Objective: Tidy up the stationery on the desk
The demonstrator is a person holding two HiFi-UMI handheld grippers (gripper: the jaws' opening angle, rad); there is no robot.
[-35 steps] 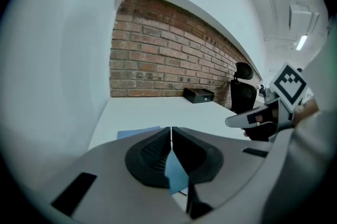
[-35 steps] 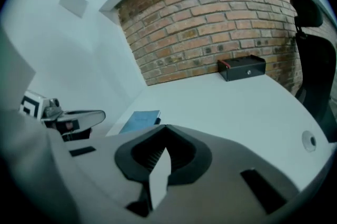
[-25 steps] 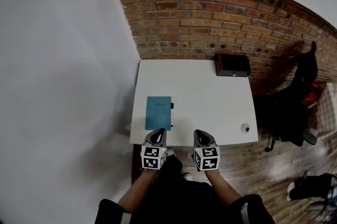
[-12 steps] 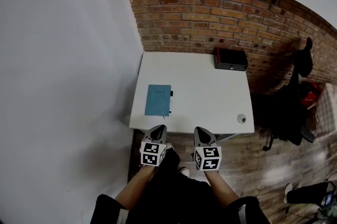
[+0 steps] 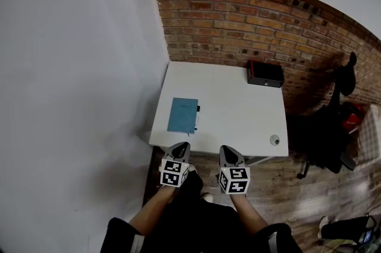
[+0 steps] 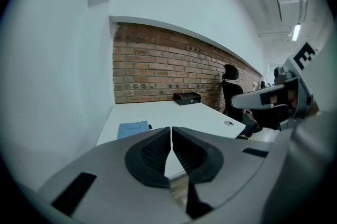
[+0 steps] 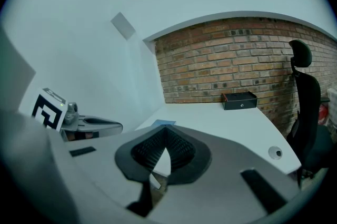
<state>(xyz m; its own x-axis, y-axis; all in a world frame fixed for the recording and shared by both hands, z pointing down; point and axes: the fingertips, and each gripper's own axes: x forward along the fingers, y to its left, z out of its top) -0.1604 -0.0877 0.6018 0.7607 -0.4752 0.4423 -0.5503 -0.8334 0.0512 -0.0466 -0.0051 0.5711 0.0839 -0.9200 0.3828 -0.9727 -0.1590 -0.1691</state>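
Left gripper (image 5: 180,148), right gripper (image 5: 228,151) closed (both empty), before desk (image 5: 235,109) with notebook (image 5: 183,115).

The desk (image 5: 238,109) had a smooth, matt white top, and the wall (image 5: 238,19) at its far side was rough red brick. The floor (image 5: 292,186) was brown wood. The notebook (image 5: 182,115) had a dull blue cover, and the left gripper (image 5: 180,149) and right gripper (image 5: 230,150) looked like smooth grey plastic with black ribbed pads (image 6: 152,152).

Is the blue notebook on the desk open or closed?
Closed. The blue notebook lies flat on the white desk, showing only its plain cover; no pages are visible.
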